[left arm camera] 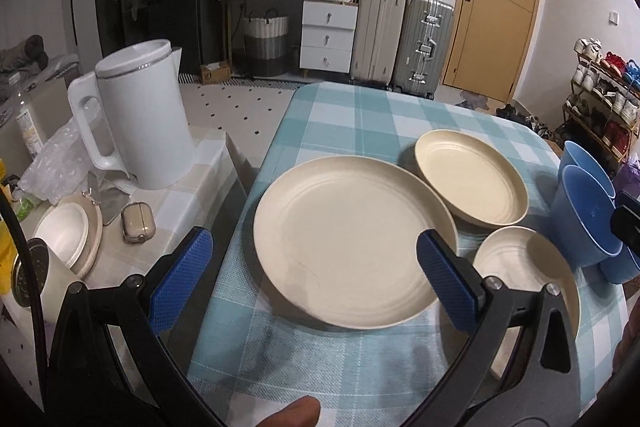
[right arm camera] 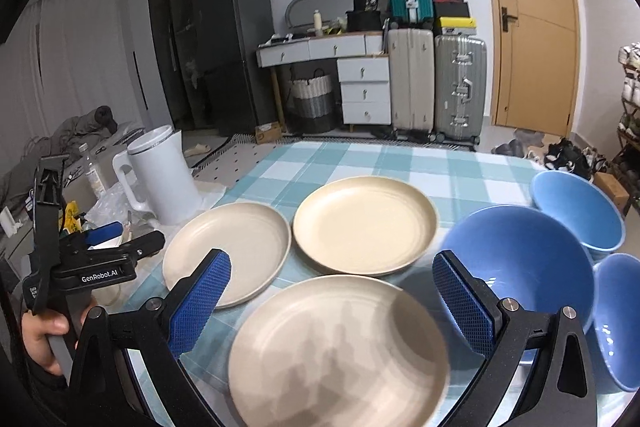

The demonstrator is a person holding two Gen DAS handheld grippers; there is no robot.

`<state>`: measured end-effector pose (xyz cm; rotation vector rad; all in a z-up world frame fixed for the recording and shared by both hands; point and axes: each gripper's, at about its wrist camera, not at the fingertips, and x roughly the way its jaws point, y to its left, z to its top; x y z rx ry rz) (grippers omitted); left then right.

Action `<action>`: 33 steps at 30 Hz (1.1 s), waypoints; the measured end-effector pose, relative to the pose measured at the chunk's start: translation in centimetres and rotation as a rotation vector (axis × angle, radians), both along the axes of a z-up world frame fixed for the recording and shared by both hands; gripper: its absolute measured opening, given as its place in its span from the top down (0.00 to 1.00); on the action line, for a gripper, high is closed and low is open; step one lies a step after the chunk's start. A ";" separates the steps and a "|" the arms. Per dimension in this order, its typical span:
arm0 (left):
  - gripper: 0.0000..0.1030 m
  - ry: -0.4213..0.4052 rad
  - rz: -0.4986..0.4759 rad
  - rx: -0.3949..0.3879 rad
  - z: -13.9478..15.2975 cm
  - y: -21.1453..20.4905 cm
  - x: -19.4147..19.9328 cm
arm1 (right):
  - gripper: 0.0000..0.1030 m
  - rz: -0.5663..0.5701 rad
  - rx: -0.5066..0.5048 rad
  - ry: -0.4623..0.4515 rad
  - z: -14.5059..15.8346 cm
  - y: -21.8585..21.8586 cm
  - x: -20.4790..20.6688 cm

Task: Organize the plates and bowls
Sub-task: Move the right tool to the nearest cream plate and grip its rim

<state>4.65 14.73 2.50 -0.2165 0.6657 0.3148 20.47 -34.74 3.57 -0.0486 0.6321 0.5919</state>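
Cream-coloured, matte round plates with raised rims lie separately on the checked blue-and-white cloth of the worktop (right arm camera: pixel 360 163): one by the near edge (right arm camera: pixel 340 351), one toward the left edge (right arm camera: pixel 228 251), one further in toward the middle (right arm camera: pixel 364 223). Three glossy blue conical bowls (right arm camera: pixel 520 267) cluster at the right edge, close together or touching.

Both tools are spread wide and hold nothing. The left tool (left arm camera: pixel 316 275) hangs over the left-edge plate (left arm camera: pixel 352 243); the right tool (right arm camera: pixel 332 299) sits above the near plate.

The plates look like light, stiff plastic or fibre ware, not likely to shatter but smooth and flat on the cloth. A pinch across the rim, one pad under the lip and one on top, seems the only hold. The bowls look slicker; their thin upper wall is the place to grip, and a tilt could let one slide.
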 end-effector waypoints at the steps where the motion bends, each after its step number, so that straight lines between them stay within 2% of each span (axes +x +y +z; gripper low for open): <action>1: 0.01 0.005 0.003 -0.001 -0.2 0.3 0.4 | 0.00 0.005 -0.003 0.009 -0.3 0.4 0.3; 17: 0.01 0.099 0.042 -0.050 -4.7 4.0 2.0 | 0.00 0.063 -0.053 0.126 -4.5 7.2 4.8; 24: 0.02 0.121 0.057 -0.110 -6.4 5.5 2.1 | 0.01 0.078 -0.077 0.162 -6.6 9.9 6.0; 28: 0.16 0.136 0.043 -0.146 -7.2 5.8 2.3 | 0.08 0.105 -0.081 0.182 -7.4 11.4 6.7; 33: 0.24 0.147 0.033 -0.171 -7.9 5.9 2.6 | 0.15 0.120 -0.082 0.237 -8.8 12.6 7.8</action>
